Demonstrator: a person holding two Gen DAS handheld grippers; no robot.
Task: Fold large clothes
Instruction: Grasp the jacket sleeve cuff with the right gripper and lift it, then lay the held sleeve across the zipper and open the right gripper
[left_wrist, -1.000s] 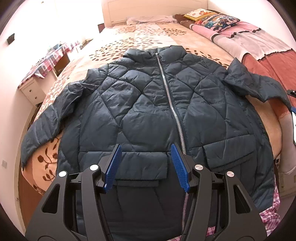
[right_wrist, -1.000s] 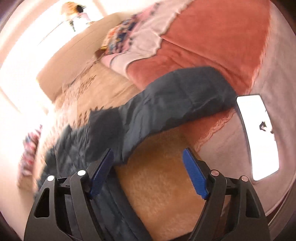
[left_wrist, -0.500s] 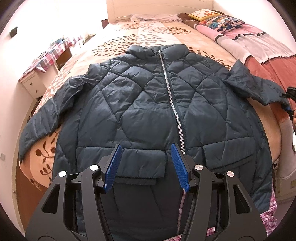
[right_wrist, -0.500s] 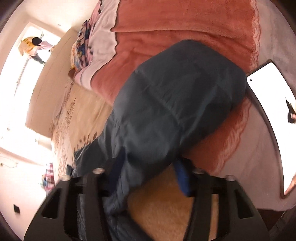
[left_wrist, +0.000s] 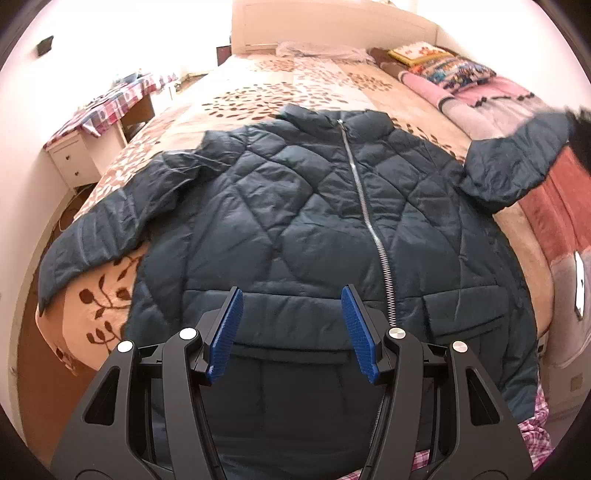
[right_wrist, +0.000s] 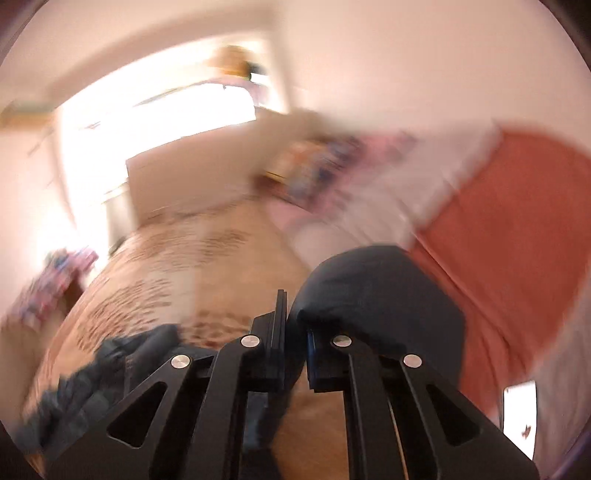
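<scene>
Sleeve (right_wrist: 376, 295) pinched in my right claw (right_wrist: 295, 332) (blurry, probably secure); I'd carry it toward 9 o'clock across the jacket (left_wrist: 295, 206), left claw (left_wrist: 291, 332) gaping, idle.

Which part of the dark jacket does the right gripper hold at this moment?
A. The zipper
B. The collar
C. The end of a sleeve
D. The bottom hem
C: the right gripper is shut on the sleeve end, which the left wrist view shows lifted off the bed beside the jacket.

Left tongs (left_wrist: 291, 334) spread wide, right tongs (right_wrist: 295, 328) clamped nearly together
</scene>
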